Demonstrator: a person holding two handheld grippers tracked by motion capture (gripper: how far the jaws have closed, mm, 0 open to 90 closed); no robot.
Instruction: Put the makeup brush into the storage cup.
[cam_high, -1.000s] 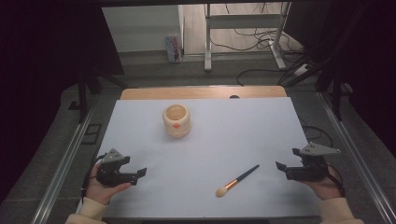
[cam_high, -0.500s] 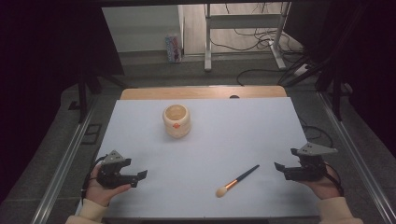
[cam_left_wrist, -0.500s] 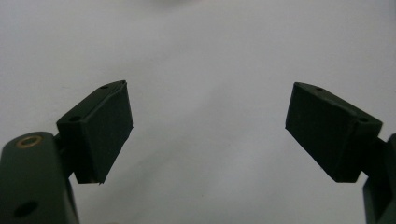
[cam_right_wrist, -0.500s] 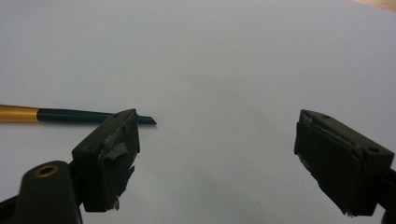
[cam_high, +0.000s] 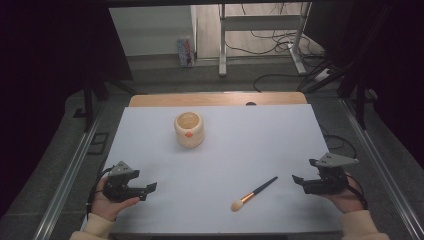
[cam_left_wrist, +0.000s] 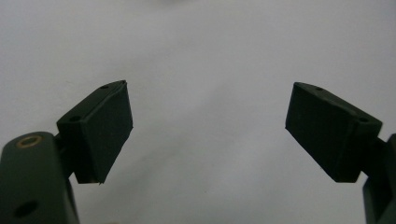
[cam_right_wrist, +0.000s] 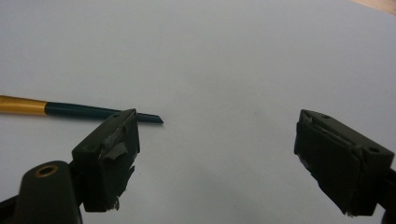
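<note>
Pale grey-white covering spreads over the table (cam_high: 280, 130), and on it lie the two things this work seems to turn on: a makeup brush (cam_high: 252, 194) and a small wooden pot (cam_high: 189, 129). The brush rests near the front edge, right of the middle, its peach bristle tip toward the front edge and its dark handle angling away toward the far right corner. The pot stands upright and apart, well back toward the far edge, left of centre, with an orange mark on its side. Compared with a second ago nothing has shifted: brush, pot and both hands sit where they were, so the pick-up has not begun and this reads as a pause before the first reach. The right gripper (cam_high: 302, 182) hovers near the front right corner, its fingers spread wide and empty; in the right gripper view the handle end of the brush (cam_right_wrist: 79, 109) lies just beyond its left finger (cam_right_wrist: 109, 156), not between the pair. The left gripper (cam_high: 145, 190) waits near the front left corner, fingers likewise wide apart with only bare table between them. The right gripper is the nearer to the brush, so the likely opening move is a short slide over to the handle, then a carry to the pot.
</note>
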